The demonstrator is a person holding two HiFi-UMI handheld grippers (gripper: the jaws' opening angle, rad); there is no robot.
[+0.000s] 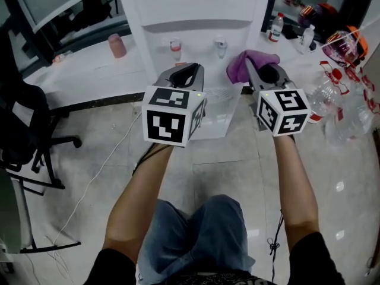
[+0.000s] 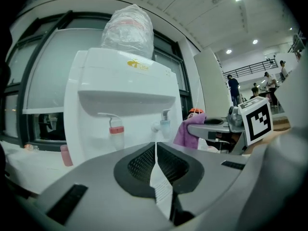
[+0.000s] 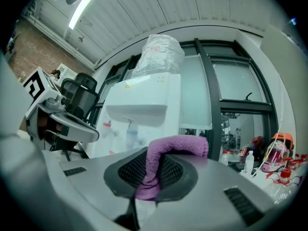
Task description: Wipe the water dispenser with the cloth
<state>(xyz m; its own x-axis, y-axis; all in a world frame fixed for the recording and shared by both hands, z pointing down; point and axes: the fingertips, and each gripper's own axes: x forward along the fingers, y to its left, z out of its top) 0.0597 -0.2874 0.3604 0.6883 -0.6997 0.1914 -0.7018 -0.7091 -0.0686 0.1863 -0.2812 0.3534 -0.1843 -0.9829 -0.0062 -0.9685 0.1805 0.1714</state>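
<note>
We record the left gripper point(image 1: 189, 69) with its fingers point(image 2: 139, 163) pressed together along a thin seam, with nothing between them. The right gripper point(image 1: 259, 70) has its fingers point(image 3: 129, 170) clamped on the purple cloth point(image 3: 161, 153). One fold is pinched between the pads. The rest loops up over the tip of the finger at 3 o'clock and bunches beyond the tips at 12 o'clock.

The white water dispenser point(image 1: 196, 16) stands at 12 o'clock from us on the desk point(image 1: 89, 73), with a wrapped bottle point(image 2: 129, 28) on top. In the head view the cloth sits near the blue tap point(image 1: 221, 45), at its 3 o'clock. We cannot tell whether it touches the dispenser's front. The left gripper points at the casing below the red tap point(image 1: 176, 46) and is apart from it. A pink cup point(image 1: 117, 45) stands on the desk at 9 o'clock of the dispenser.
</note>
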